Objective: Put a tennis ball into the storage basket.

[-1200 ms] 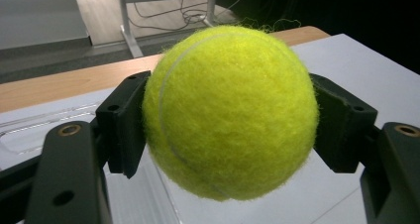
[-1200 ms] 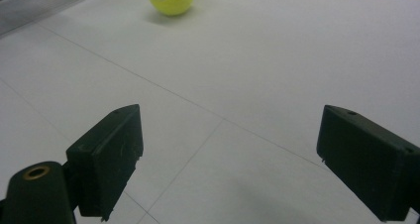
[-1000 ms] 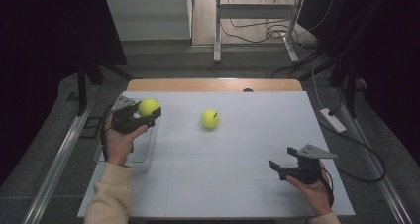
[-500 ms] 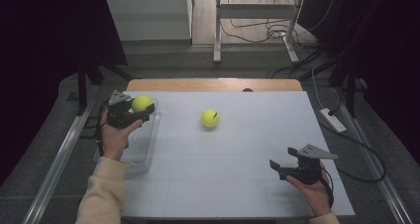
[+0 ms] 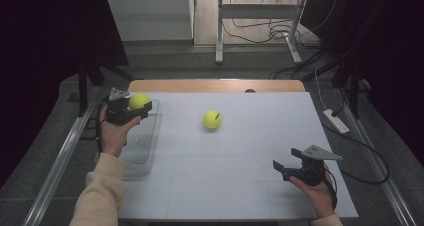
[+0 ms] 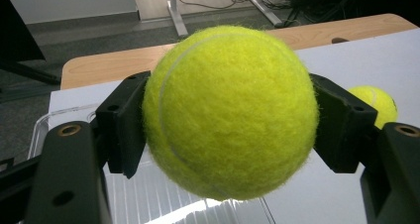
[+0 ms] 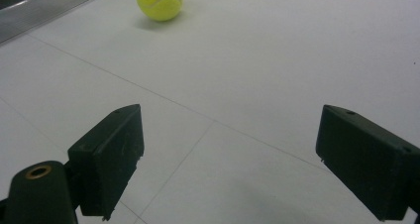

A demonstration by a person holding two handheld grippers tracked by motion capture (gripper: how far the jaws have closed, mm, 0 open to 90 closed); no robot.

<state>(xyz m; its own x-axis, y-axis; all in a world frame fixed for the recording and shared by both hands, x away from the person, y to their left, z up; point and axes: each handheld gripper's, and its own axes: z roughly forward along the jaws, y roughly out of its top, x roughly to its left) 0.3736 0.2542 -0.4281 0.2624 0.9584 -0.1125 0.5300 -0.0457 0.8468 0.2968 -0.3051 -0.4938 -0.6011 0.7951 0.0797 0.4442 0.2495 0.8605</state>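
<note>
Tennis ball (image 6: 230, 112) sits clamped between the jaws of the left gripper (image 5: 131, 108), the black pads pressing its two sides; in the left gripper view the jaws stand only as far apart as the ball's width. In the high view this gripper is held up in the left hand (image 5: 116, 133) over the far end of the tray (image 5: 142, 156), a clear plastic tray lying along the left edge of the white table (image 5: 240, 186). The ball is off the surface, above the tray's far end, and the ridged tray floor shows beneath it in the left gripper view.

A second ball (image 5: 212, 119) rests on the table to the right of the tray, well apart from it and touching nothing. It shows small behind the right-hand jaw in the left gripper view (image 6: 379, 102), and at the top of the right gripper view (image 7: 159, 1).

The right gripper (image 5: 292, 167) is held in the right hand (image 5: 315, 188) far from the tray, near the table's near right corner. Its jaws stand wide apart with nothing between them, pointing across the bare surface toward the second ball. A corner of the tray shows at the upper left of the right gripper view (image 7: 44, 8).
</note>
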